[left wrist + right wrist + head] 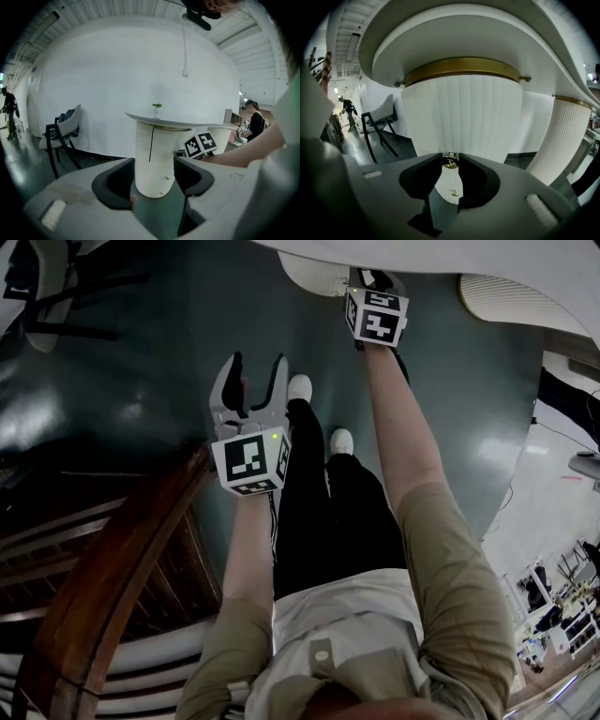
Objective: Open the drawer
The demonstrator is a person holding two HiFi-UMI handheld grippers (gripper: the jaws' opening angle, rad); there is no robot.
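Observation:
A round white ribbed pedestal [464,117] stands under a white tabletop [454,28] and has a brass band at its top. Two small brass knobs sit on its front. My right gripper [450,159] is shut on the upper brass knob [450,163]; the lower knob [454,192] shows below, between the jaws. No drawer outline shows on the ribs there. In the head view my right gripper [375,282] reaches under the table's edge. My left gripper [257,360] hangs open and empty over the floor, apart from the pedestal [152,159], where a vertical seam runs.
A dark wooden slatted seat [112,568] is at my lower left. A black-legged chair [65,131] stands against the white wall. A second ribbed pedestal [562,140] stands to the right. People [348,110] stand far off. The floor [141,381] is dark green.

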